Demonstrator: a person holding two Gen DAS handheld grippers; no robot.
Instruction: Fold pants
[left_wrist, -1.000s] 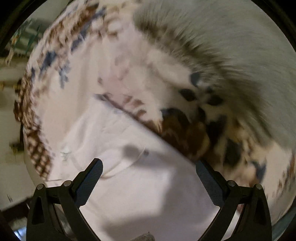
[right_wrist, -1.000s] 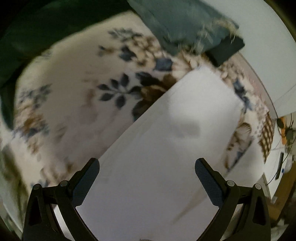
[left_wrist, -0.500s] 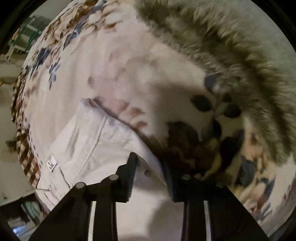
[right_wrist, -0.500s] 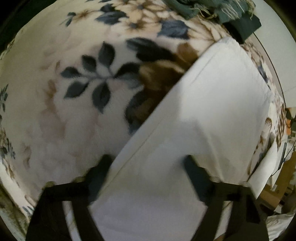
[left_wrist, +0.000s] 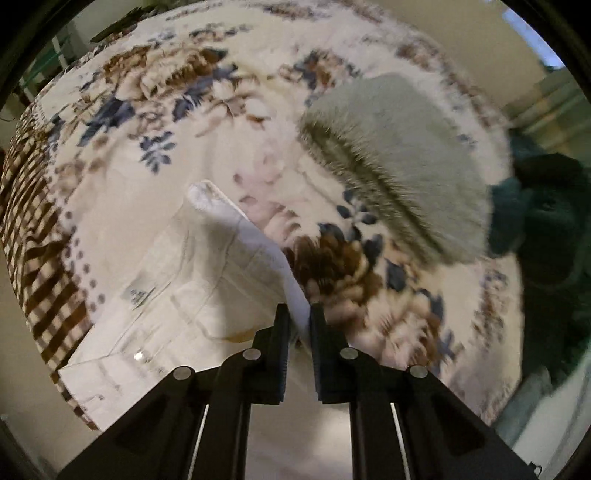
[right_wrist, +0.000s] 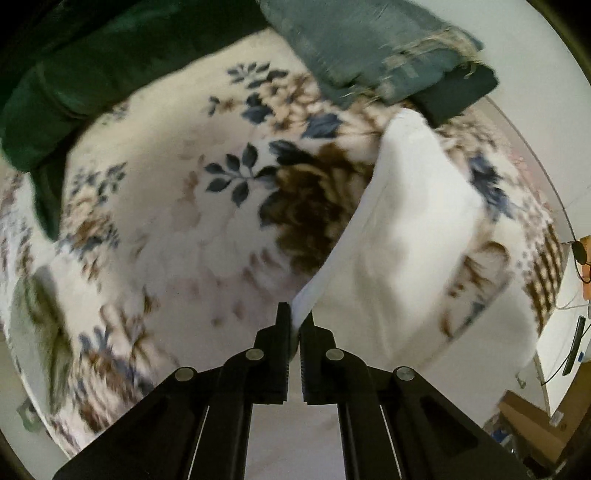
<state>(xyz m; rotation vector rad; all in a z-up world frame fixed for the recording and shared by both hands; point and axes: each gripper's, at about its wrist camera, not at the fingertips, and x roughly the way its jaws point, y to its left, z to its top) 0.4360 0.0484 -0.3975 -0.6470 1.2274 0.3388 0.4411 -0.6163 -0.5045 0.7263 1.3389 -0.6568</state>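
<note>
Two wrist views, both pointing steeply down at a bed.

L view: L gripper (left_wrist: 298, 314) with jaws closing on a raised edge of the pants (left_wrist: 207, 280); white cloth sits between the pads, which press it from both sides. From the pinch the fabric runs up and left as a lifted ridge to a bunched corner; the rest of the pants spreads flat to the lower left on the blanket (left_wrist: 177, 122). Seams, a small tag (left_wrist: 138, 293) and a shiny rivet or button (left_wrist: 138, 355) show on this flat part. A grey fur-edged cushion (left_wrist: 402, 162) lies on the blanket, upper right, apart from the pants. A dark teal cloth (left_wrist: 532, 218) sits at the right rim.

R view: R gripper (right_wrist: 295, 317) with jaws brought together, clamped on a thin white edge of the pants (right_wrist: 413, 229). The cloth rises from the pinch up and right as a broad white panel over the floral blanket (right_wrist: 177, 214). Past its far end: a grey-blue frayed cloth (right_wrist: 369, 48) on a dark folded item (right_wrist: 461, 92). A green cloth (right_wrist: 74, 85) fills the upper left. Both views blurred; fine detail not legible.
</note>
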